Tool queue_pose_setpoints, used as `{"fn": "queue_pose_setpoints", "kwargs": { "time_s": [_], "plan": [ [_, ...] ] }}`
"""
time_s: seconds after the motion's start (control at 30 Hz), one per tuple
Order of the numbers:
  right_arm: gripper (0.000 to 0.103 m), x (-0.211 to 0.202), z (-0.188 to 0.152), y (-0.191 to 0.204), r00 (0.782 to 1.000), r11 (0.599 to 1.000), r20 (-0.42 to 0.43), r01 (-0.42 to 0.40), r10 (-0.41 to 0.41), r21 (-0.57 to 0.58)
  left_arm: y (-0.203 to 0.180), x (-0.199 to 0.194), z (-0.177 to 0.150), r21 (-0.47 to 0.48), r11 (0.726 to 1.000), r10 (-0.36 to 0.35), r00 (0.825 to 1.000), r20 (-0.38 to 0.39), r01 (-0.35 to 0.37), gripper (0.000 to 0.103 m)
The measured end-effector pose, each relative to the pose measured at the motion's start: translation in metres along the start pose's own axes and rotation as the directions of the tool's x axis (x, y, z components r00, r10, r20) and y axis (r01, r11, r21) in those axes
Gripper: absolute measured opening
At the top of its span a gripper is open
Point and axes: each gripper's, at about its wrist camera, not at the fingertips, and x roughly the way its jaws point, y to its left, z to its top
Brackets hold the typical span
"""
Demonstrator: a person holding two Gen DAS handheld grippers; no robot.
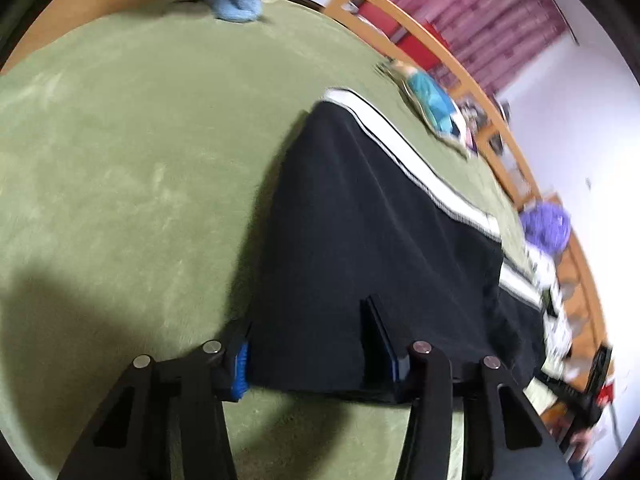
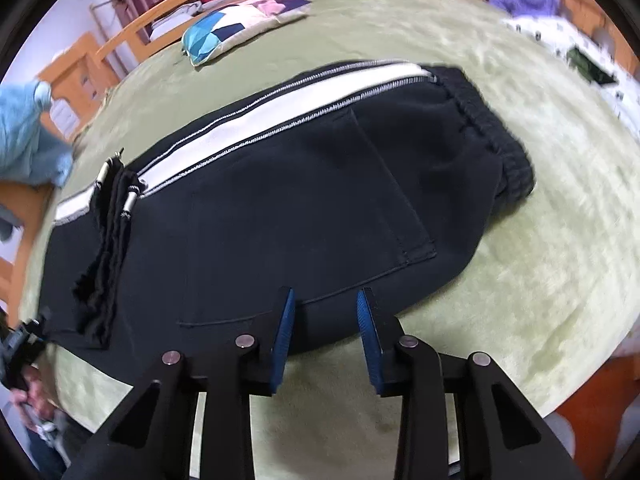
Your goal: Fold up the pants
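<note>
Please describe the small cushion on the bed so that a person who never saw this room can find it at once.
Start from the large bed with the olive-green plush cover and the black trousers with a white side stripe lying on it. Beyond the stripe, near the orange wooden bed rail, lies a flat square patchwork cushion. Its turquoise, navy and cream patches set it apart from the plain light-blue fabric heap nearby.

Matt black knit pants (image 2: 280, 208), soft cotton-like cloth, with a smoother white stripe (image 2: 256, 120) edged in shiny silvery trim. Ribbed elastic waistband (image 2: 496, 120), metal-tipped drawcords (image 2: 130, 200). Fuzzy, velvety green blanket (image 1: 120, 160) underneath. Varnished orange wood bed frame (image 1: 432, 52). Matt black plastic gripper arms with shiny metal pins (image 2: 245, 341) and ridged blue rubbery pads (image 2: 366, 344).
</note>
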Motion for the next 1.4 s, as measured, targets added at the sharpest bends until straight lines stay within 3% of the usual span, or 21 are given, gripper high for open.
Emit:
{"fn": "queue_pose_setpoints", "kwargs": {
  "time_s": [0.1, 0.17, 0.3, 0.6, 0.7, 0.87, 1.03, 1.17, 1.33, 1.4],
  "plan": [
    [0.033, -0.009, -0.004, -0.001, 0.999, 1.0, 0.053, -0.008, 0.008, -0.004, -0.003, 0.0, -0.005, 0.003, 0.999, 0.039, 0.999, 0.031, -0.039, 0.046],
    [0.029, -0.011, -0.006, -0.003, 0.999, 0.999, 0.035, -0.041, 0.041, -0.005, -0.009, -0.001, -0.003, 0.019, 0.998, 0.064, 0.998, 0.028, -0.064, 0.042],
    [0.028, -0.018, -0.01, 0.0, 0.999, 0.998, 0.029, -0.042, 0.043, -0.053, -0.017, -0.01, 0.009, 0.013, 0.999, 0.038, 0.999, 0.005, -0.038, 0.019],
    [0.028, -0.035, -0.011, -0.024, 0.995, 0.997, 0.063, -0.068, 0.071, -0.035, -0.114, -0.056, 0.033, 0.235, 0.96, 0.141, 0.988, 0.066, -0.153, 0.017],
    [0.028, -0.039, -0.008, -0.033, 0.995, 0.997, 0.07, -0.061, 0.064, -0.036, -0.146, -0.065, 0.037, 0.277, 0.947, 0.144, 0.986, 0.086, -0.163, 0.017],
    [0.028, -0.047, -0.003, -0.051, 0.994, 0.999, 0.098, -0.043, 0.046, -0.033, -0.216, -0.073, 0.036, 0.388, 0.899, 0.163, 0.977, 0.134, -0.203, 0.017],
    [0.028, -0.05, 0.008, -0.078, 0.991, 0.999, 0.127, -0.049, 0.049, -0.007, -0.275, -0.075, 0.029, 0.456, 0.871, 0.128, 0.981, 0.143, -0.181, 0.017],
    [0.028, -0.046, 0.016, -0.106, 0.989, 0.999, 0.14, -0.043, 0.04, 0.022, -0.33, -0.065, 0.012, 0.539, 0.827, 0.1, 0.985, 0.14, -0.16, 0.017],
    [0.028, -0.038, 0.02, -0.142, 0.992, 0.997, 0.128, -0.021, 0.012, 0.069, -0.408, -0.041, -0.025, 0.682, 0.724, 0.04, 0.993, 0.108, -0.103, 0.017],
    [0.028, -0.036, 0.022, -0.155, 0.993, 0.996, 0.117, -0.013, 0.003, 0.084, -0.443, -0.022, -0.043, 0.729, 0.682, 0.007, 0.998, 0.061, -0.05, 0.017]
  ]
}}
